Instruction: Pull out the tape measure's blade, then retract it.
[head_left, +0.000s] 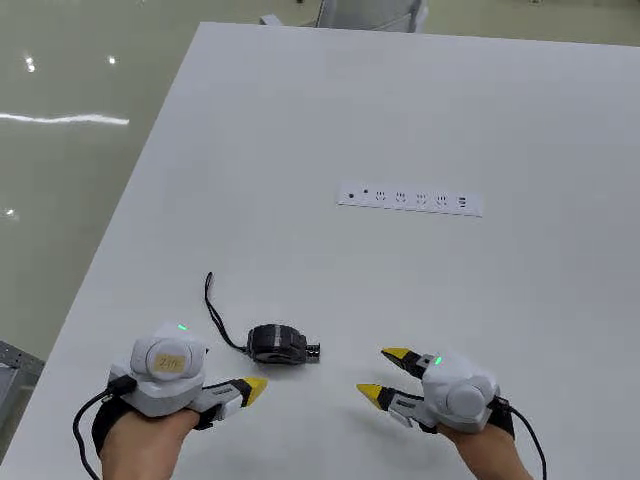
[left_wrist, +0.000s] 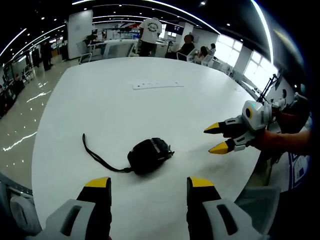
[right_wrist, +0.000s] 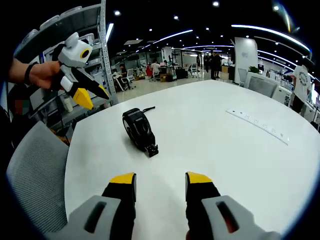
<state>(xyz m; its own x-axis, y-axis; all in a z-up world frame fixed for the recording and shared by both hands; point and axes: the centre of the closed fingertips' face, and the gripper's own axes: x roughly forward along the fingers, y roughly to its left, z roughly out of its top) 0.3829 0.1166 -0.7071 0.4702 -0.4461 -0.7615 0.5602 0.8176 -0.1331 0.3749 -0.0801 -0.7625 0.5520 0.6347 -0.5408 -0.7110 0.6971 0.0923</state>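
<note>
Your left gripper (head_left: 250, 388) is low on the left side of the white table (head_left: 350, 120), held in your left hand (head_left: 140, 445). Its two yellow-tipped jaws are apart, with nothing between them; you can see the gap well in the left gripper view (left_wrist: 149, 184). It hangs just above the table and touches nothing. A little to the right of it lies a thin black strap (head_left: 215, 310), curled on the table and joined to the tape measure (head_left: 278, 343). The tape measure is small and black. It lies on the table between your two grippers, nearer the left one, and no jaw touches it. Its blade is rolled up inside, and just the little end hook (head_left: 312, 351) pokes out on the side facing your right gripper (head_left: 385, 373). That gripper is in your right hand (head_left: 480, 445), near the tape measure but apart from it. Its jaws are spread too and hold nothing, and its tips point at the tape measure. Farther back on the table, over to the right, lies a long white power strip (head_left: 410, 199), well away from everything else.
</note>
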